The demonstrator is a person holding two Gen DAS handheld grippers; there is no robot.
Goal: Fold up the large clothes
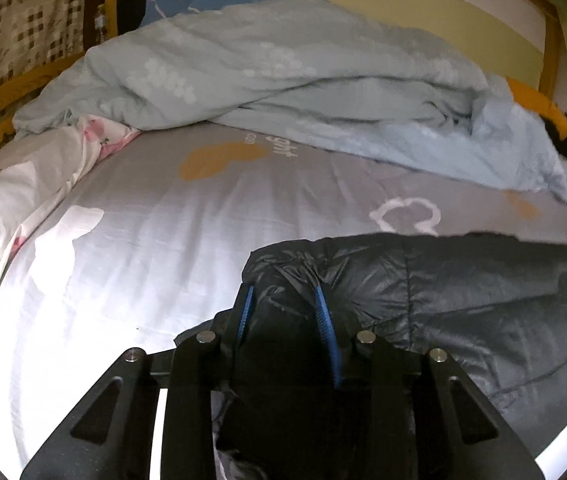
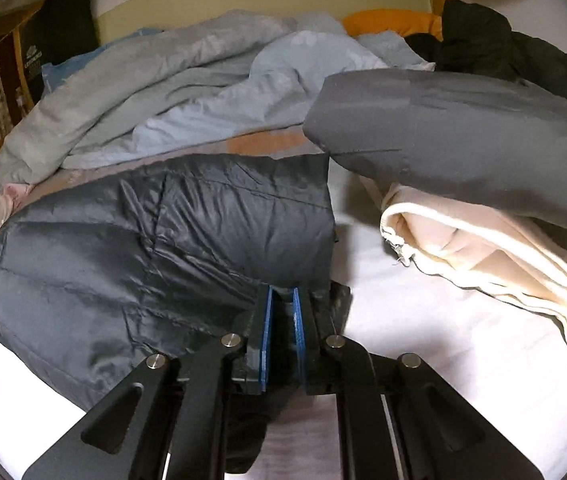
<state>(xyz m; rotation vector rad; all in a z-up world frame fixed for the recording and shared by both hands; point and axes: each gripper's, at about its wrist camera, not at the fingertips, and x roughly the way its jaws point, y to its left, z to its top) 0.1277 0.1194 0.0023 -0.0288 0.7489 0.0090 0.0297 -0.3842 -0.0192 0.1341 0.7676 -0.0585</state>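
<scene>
Both our tools pinch the dark puffer jacket (image 2: 155, 236): the left tool (image 1: 283, 300) grips a bunched fold at its left end, the right tool (image 2: 282, 300), nearly pressed together, nips its right edge. That jacket lies across the bed sheet (image 1: 123, 264). Behind it sits a crumpled blue duvet (image 1: 283, 92); right of it, a grey garment (image 2: 463, 136) over cream cloth (image 2: 483, 248).

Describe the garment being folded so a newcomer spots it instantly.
On the bed sheet, nearer than the crumpled pale blue duvet, lies a dark quilted puffer jacket. It alone is shiny with stitched panels; the grey garment and cream garment to its right are matte.
</scene>
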